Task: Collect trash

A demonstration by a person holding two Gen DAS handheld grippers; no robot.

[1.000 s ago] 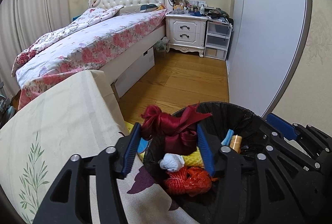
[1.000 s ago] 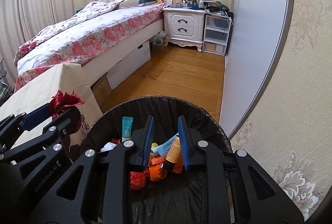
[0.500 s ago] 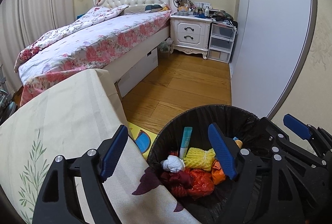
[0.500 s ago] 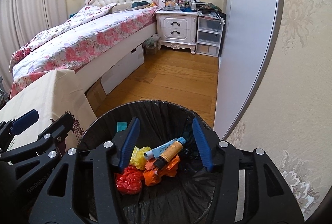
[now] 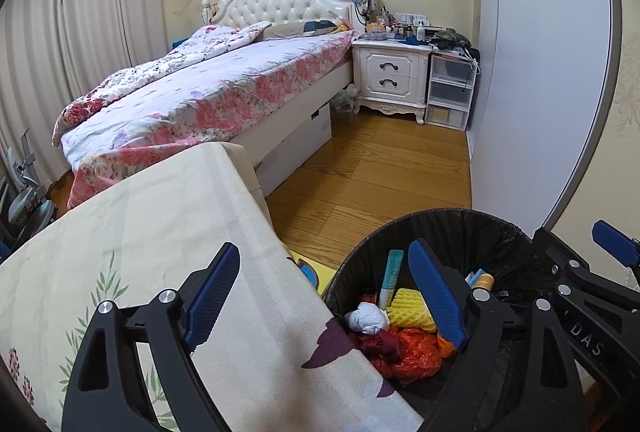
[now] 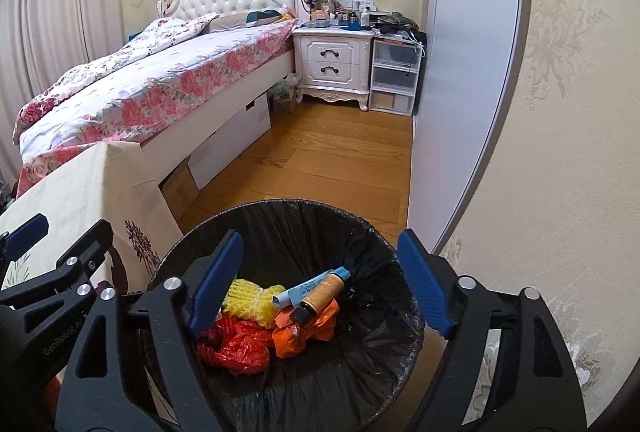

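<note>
- Left wrist view: left gripper (image 5: 324,296) spread wide, holding nothing, straddling the tablecloth edge (image 5: 256,232) and the black-lined trash bin (image 5: 452,218). Inside the bin: white wad (image 5: 367,316), teal tube (image 5: 390,272), yellow foam net (image 5: 410,310), dark red ribbon (image 5: 380,344), red plastic bag (image 5: 416,354).
- Right wrist view: right gripper (image 6: 320,284) also spread, empty, hovering over the bin; amber bottle (image 6: 320,296) and orange wrapper (image 6: 304,332) lying on the heap.
- Progress, judged: drops apparently done; no loose trash visible on cloth or floor (image 6: 320,159), so little seemingly left.
</note>
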